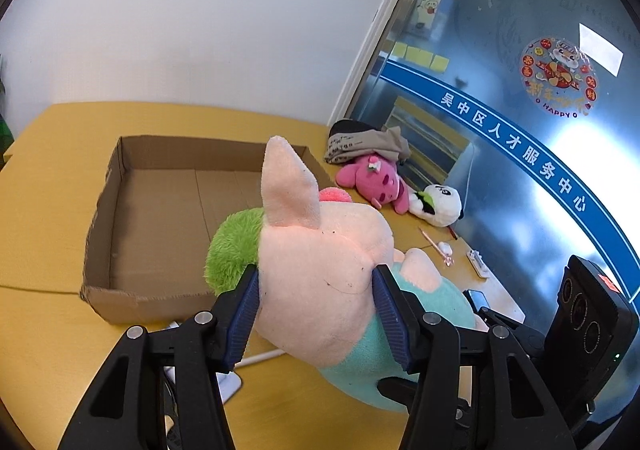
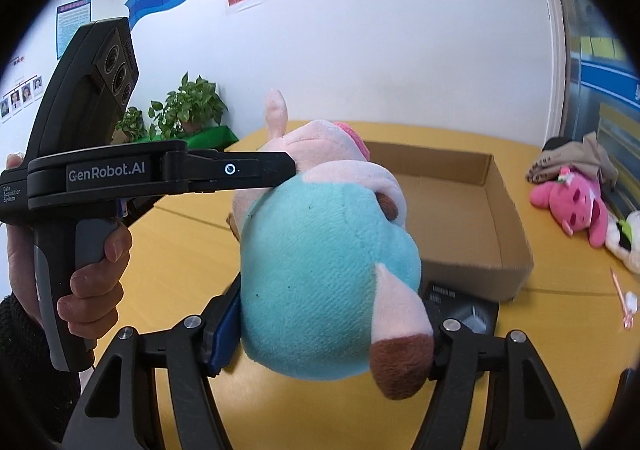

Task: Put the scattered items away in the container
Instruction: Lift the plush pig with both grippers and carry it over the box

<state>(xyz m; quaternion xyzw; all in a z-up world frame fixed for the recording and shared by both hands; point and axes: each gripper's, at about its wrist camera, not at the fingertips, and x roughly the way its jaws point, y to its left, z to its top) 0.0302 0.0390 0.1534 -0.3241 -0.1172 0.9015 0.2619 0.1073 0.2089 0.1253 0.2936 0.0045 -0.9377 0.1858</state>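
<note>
My left gripper (image 1: 316, 290) pinches the pig plush (image 1: 320, 262) by its pink head, pads partly closed on both sides. My right gripper (image 2: 328, 334) clamps the same plush's teal body (image 2: 320, 270). Plush is held above the table (image 1: 48, 186), just beside the cardboard box (image 1: 120, 234) near its front edge. Pink plush (image 1: 376, 182) and panda plush (image 1: 440, 204) lie at the table's far right edge.

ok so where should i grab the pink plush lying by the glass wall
Grip the pink plush across its rounded head, coming from above. It lies flat on the table, with the panda plush against its lower side and the grey cloth right behind it.
</note>
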